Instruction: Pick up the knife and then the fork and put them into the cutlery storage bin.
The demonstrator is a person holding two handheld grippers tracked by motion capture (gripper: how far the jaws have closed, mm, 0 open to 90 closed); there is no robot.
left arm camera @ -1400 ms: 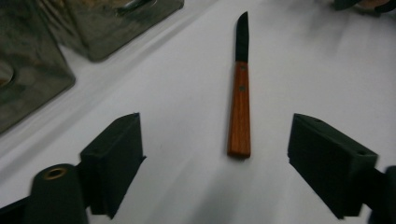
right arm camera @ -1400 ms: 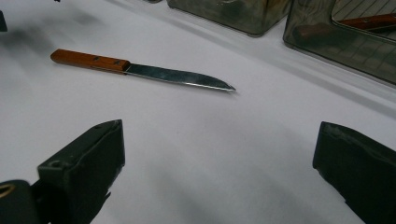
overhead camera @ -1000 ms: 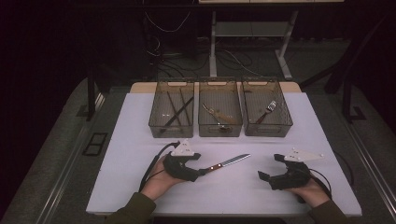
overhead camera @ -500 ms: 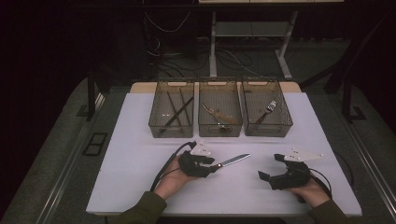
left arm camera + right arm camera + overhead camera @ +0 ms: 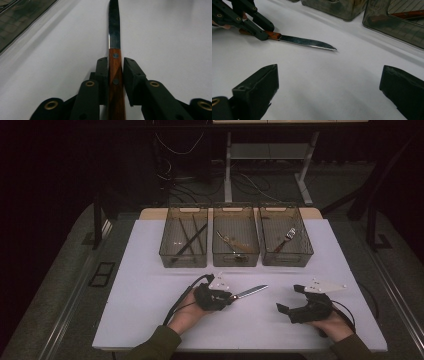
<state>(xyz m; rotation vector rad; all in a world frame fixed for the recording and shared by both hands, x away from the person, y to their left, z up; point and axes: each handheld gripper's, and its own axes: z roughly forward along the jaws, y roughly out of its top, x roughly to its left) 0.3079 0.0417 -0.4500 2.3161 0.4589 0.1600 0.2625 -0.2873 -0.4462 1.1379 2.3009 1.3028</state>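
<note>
1. The bench (image 5: 150, 285) carries a plain white top with dark grey margins at its left and right edges; the room behind its far edge is dark, with cables and the legs of a light metal stand on the floor.
2. Three clear bins stand in a row along the far edge, touching side by side: the left bin (image 5: 183, 240) holds dark sticks, the middle bin (image 5: 236, 239) holds a brownish utensil, the right bin (image 5: 286, 237) holds a utensil with a metal head.
3. The knife (image 5: 248, 293) lies flat on the white top, nearer the near edge than the bins, about midway between the left and right edges, its blade pointing toward the right bin.
4. The left tongs (image 5: 115, 67) have just been closing, and the jaws now sit on either side of the knife's wooden handle (image 5: 115, 82), touching it or very nearly so; the high view shows this tool (image 5: 229, 298) low on the bench.
5. The right tongs (image 5: 328, 82) stand wide open with nothing but bare white top between the jaws, resting near the near right corner (image 5: 291, 299), well apart from the knife tip.
6. Nothing lies between the knife and the bins; the white stretch between them is bare.
</note>
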